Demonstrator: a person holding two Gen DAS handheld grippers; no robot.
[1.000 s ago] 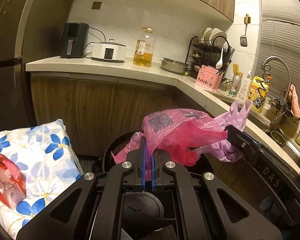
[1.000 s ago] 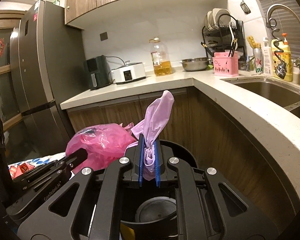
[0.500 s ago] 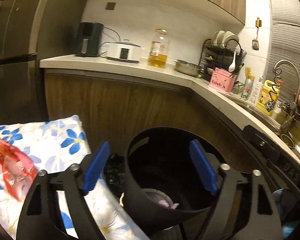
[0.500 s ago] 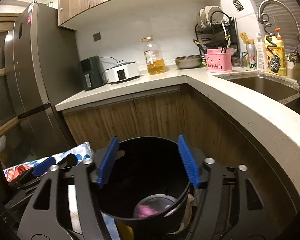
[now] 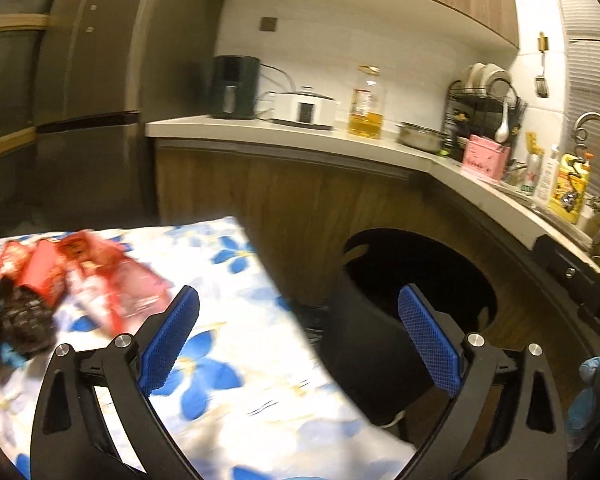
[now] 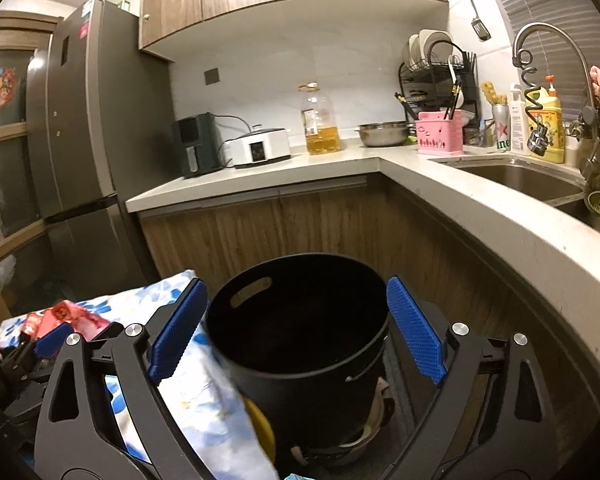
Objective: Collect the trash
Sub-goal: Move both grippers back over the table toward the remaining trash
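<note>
A black round bin (image 6: pixel 300 332) stands on the floor by the wooden cabinets; its dark inside hides what lies in it. My right gripper (image 6: pixel 296 320) hangs in front of it, jaws still opening, nothing between the blue pads (image 6: pixel 414 328). My left gripper (image 5: pixel 300 336) has its jaws opening too and is empty, straddling the bin's left rim (image 5: pixel 380 276) and a white cloth with blue flowers (image 5: pixel 228 364). On that cloth at the left lie a red plastic wrapper (image 5: pixel 96 276) and a dark crumpled piece (image 5: pixel 16 320). The left gripper's tip (image 6: pixel 52 338) shows low left in the right wrist view.
A pale L-shaped counter (image 6: pixel 480 204) runs along the back and right, with an air fryer (image 6: pixel 196 144), a cooker (image 6: pixel 260 148), an oil bottle (image 6: pixel 320 120), a dish rack (image 6: pixel 436 68) and a sink (image 6: pixel 512 176). A tall fridge (image 6: pixel 80 128) stands at the left.
Both grippers were shut on pink and lilac plastic bags above the bin; they opened and the bags dropped in. The left gripper has since swung left toward the cloth and the red wrapper.
</note>
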